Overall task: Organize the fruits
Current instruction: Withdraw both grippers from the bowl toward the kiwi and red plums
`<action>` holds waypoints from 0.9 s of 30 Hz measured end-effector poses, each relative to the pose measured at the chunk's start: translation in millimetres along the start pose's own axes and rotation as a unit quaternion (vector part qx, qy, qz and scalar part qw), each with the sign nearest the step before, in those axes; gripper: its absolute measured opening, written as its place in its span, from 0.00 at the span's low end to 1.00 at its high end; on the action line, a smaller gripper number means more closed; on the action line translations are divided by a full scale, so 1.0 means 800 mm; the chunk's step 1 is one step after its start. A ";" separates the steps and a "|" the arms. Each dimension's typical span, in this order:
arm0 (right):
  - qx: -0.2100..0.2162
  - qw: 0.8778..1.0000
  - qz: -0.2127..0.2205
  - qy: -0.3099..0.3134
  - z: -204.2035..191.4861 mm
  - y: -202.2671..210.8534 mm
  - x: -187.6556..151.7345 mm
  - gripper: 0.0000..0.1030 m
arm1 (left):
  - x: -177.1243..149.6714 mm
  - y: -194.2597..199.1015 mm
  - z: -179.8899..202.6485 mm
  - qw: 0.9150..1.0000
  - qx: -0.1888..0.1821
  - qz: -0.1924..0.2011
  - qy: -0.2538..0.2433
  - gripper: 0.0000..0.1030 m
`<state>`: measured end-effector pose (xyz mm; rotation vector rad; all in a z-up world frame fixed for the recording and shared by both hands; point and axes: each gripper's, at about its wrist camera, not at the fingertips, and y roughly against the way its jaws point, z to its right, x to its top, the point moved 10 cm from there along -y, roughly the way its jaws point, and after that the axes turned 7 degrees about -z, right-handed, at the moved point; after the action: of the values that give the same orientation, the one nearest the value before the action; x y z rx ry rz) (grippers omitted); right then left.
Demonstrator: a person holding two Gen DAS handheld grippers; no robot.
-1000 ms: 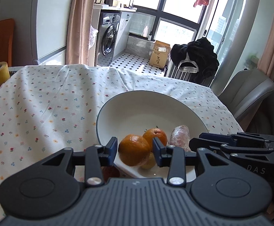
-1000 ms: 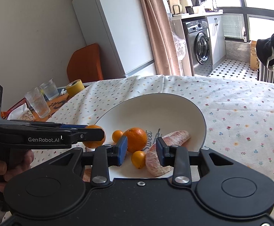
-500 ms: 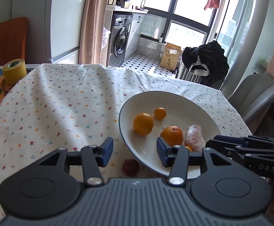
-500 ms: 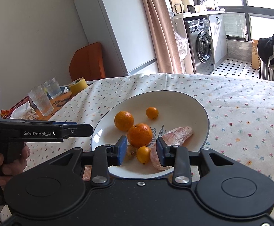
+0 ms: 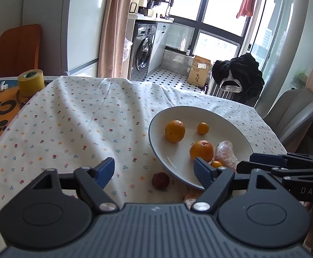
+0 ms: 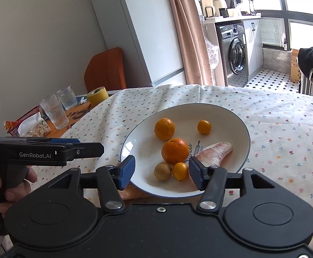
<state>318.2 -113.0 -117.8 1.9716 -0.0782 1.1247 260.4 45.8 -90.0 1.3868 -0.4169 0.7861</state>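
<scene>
Both your grippers empty, fingers wide.
Left gripper point(image 5: 153, 168) low center over dark fruit point(image 5: 160, 180); right gripper point(image 6: 160, 173) at plate point(image 6: 243, 129) rim.

Readable marks, logged from my two wrist cameras.

"GenRobot.AI" in pale letters on the black side of my left gripper point(image 6: 79, 148), seen from the right wrist.

"DAS" in pale letters on the black side of my right gripper point(image 5: 264, 163), seen from the left wrist; anything further is out of frame.

Dark print on the floor of the white plate point(image 6: 238, 167): a drawn rolling pin with small lettering on it, too small to read. Fruit hides part of the larger script word beside it.

Large dark letters on the orange mat point(image 5: 3, 107) with paw prints; only "CA" shows.

Dark characters down the front of the cardboard box point(image 5: 200, 73) by the window, too small to make out.
</scene>
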 end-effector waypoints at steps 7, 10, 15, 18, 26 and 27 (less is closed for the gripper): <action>0.001 1.000 0.000 -0.002 -0.003 0.005 -0.009 0.60 | -0.018 0.002 -0.005 1.000 -0.002 -0.007 0.000 0.77; 0.001 1.000 -0.002 -0.004 -0.004 0.007 -0.013 0.61 | -0.027 0.001 -0.007 1.000 -0.002 -0.011 0.001 0.78; 0.003 1.000 -0.001 -0.009 -0.002 0.011 -0.021 0.62 | -0.041 0.001 -0.007 1.000 -0.006 -0.015 -0.003 0.79; 0.004 1.000 -0.002 -0.012 0.000 0.012 -0.026 0.62 | -0.052 0.000 -0.004 1.000 -0.011 -0.020 -0.009 0.79; 0.003 1.000 -0.008 -0.021 0.005 0.010 -0.036 0.62 | -0.064 -0.003 -0.001 1.000 -0.024 -0.014 -0.009 0.79; 0.003 1.000 -0.008 -0.021 0.005 0.010 -0.038 0.62 | -0.065 -0.002 0.000 1.000 -0.024 -0.014 -0.014 0.79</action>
<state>299.3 -131.1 -136.1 1.9983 -0.0799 1.0742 225.9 33.4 -126.6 1.3567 -0.4346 0.7311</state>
